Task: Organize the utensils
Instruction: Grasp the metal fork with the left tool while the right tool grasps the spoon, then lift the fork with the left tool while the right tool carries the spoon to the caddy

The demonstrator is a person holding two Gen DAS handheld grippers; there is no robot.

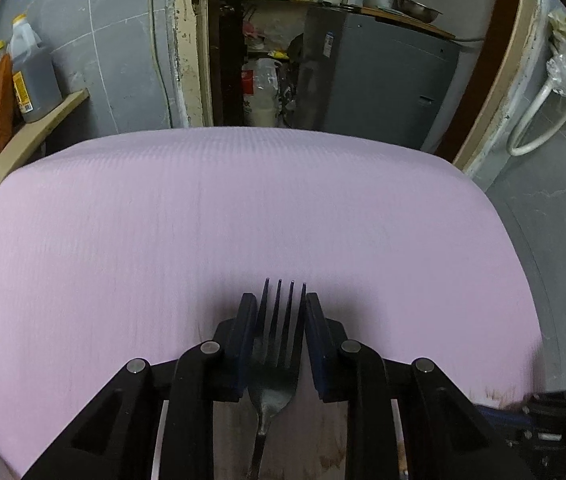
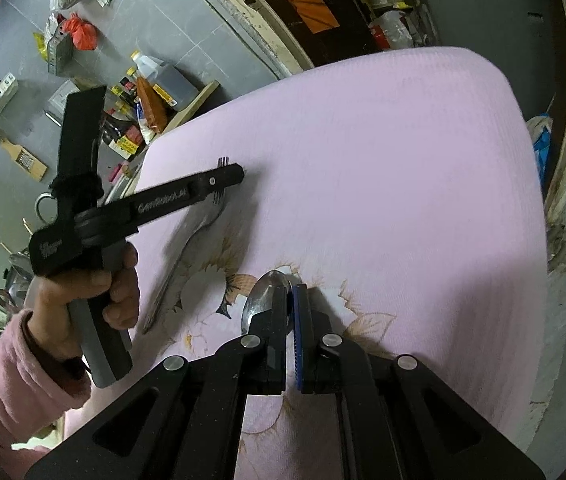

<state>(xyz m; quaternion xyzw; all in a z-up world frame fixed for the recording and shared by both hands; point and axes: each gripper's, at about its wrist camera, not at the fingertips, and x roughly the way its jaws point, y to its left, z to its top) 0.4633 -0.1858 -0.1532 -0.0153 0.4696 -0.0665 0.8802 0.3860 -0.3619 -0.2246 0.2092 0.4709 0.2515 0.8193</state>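
Left gripper (image 1: 276, 300): nearest my left camera; its jaws stand a little apart, one on each side of the fork's head, and I cannot tell whether the pads touch the tines.
Fork (image 1: 273, 380): lies flat on the surface between those jaws, tines pointing away from me, handle running back under the gripper. From my right camera I see the fork (image 2: 187, 248) stretched along the left part of the cloth, tines under the left gripper (image 2: 227, 178).
Right gripper (image 2: 291, 304): its jaws are pressed together on the spoon, blue pad against black pad, with almost no gap.
Spoon (image 2: 263, 296): its shiny bowl sticks out just left of the right jaws, low over the flower print; I cannot see its handle.
Surface (image 1: 243, 208): covered by a pink ribbed cloth, with a brown and white flower print at my near end.
Hand (image 2: 83, 292): a person's hand in a pink sleeve (image 2: 11, 376) grips the left tool's grey handle at the left edge of the surface.
Shelf (image 1: 47, 116): left of the surface, carrying a jug of dark liquid (image 1: 33, 76) and smaller bottles.
Grey cabinet (image 1: 375, 84): stands beyond the far edge, with metal bowls on top.
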